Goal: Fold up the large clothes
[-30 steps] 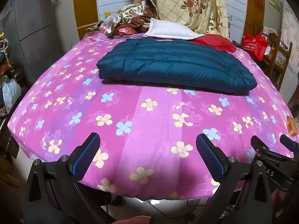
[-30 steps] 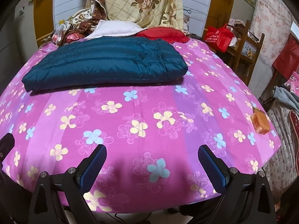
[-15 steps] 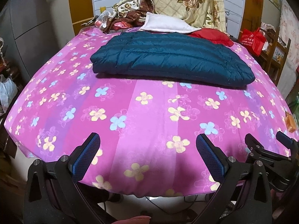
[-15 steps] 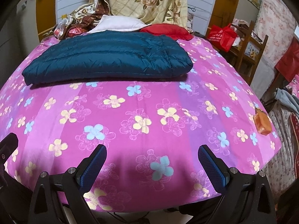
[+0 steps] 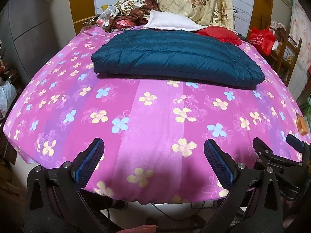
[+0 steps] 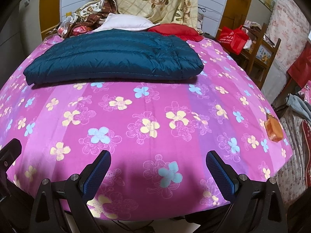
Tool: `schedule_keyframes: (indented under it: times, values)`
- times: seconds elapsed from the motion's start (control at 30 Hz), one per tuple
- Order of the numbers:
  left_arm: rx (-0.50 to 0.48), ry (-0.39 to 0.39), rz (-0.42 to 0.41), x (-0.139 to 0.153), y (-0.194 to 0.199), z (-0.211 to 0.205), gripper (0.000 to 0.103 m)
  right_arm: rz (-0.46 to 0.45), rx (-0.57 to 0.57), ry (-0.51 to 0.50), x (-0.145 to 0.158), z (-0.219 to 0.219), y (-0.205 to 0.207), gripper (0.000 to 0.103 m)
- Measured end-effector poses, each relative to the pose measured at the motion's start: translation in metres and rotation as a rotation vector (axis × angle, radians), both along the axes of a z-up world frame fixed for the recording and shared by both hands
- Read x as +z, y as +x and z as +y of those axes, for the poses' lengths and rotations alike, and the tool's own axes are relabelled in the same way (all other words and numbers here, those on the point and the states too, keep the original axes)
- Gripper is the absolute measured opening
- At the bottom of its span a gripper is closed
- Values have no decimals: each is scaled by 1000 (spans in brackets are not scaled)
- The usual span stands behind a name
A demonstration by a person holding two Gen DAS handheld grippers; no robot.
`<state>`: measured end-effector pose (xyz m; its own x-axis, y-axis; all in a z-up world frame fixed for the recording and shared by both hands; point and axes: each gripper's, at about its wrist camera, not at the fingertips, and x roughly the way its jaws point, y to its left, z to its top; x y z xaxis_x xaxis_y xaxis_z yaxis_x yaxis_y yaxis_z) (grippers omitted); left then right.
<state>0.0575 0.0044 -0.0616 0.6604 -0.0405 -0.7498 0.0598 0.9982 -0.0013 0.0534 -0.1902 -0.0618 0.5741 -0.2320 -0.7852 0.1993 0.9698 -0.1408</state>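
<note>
A dark teal quilted down jacket (image 5: 175, 58) lies folded flat across the far half of the bed; it also shows in the right wrist view (image 6: 114, 56). The bed has a magenta flowered sheet (image 5: 155, 116). My left gripper (image 5: 153, 155) is open and empty, over the bed's near edge, well short of the jacket. My right gripper (image 6: 158, 167) is open and empty too, over the same near edge. The right gripper shows at the right edge of the left wrist view (image 5: 278, 151).
A white pillow (image 5: 171, 20), a red cushion (image 5: 217, 34) and a heap of patterned bedding (image 5: 194, 0) lie behind the jacket. A small orange packet (image 6: 274, 129) sits near the bed's right edge. A wooden chair with a red bag (image 6: 233, 36) stands to the right.
Both grippers have moved forward toward the jacket, which looms larger and nearer. Both stay open. The jacket has not moved.
</note>
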Motion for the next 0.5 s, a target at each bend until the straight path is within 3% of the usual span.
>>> schedule_keyframes:
  times: [0.5]
  values:
    - [-8, -2, 7, -4, 0, -2, 103, 3, -3, -2, -3, -1, 0, 97]
